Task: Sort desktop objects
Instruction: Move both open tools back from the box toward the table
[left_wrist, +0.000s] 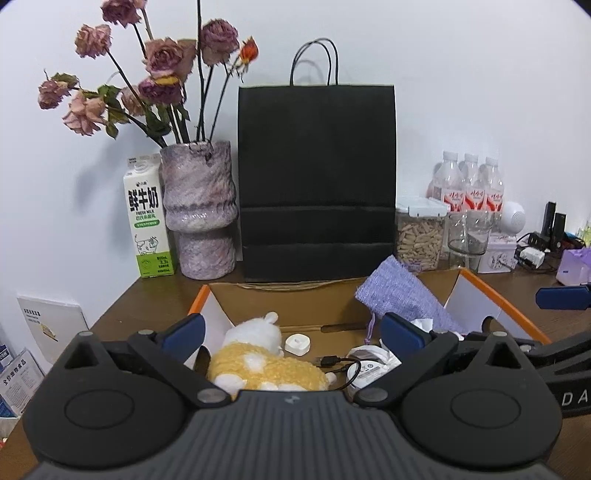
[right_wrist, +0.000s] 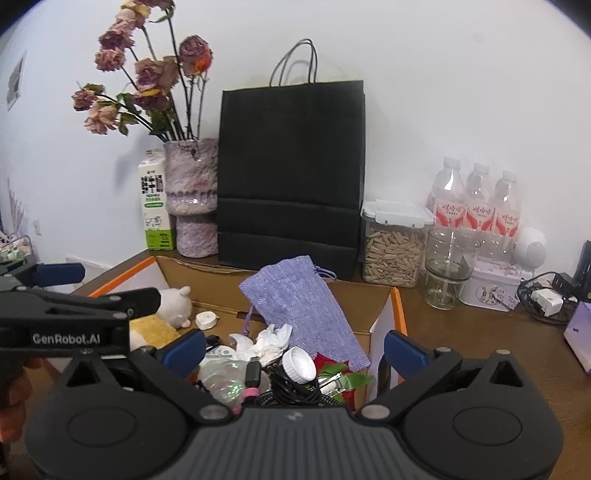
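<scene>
Both tongs, left (left_wrist: 291, 328) and right (right_wrist: 295, 341), gape empty above the orange-edged cardboard box (left_wrist: 498, 291). Inside it, the yellow-and-white plush toy (left_wrist: 258, 360) looks light and squashy; pinch its body.

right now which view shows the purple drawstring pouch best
The right wrist view: the purple drawstring pouch lies nearly whole there, drawstring visible, draped over the clutter in the cardboard box. The left wrist view shows only its upper part; the lower end sits behind the left gripper's finger.
</scene>
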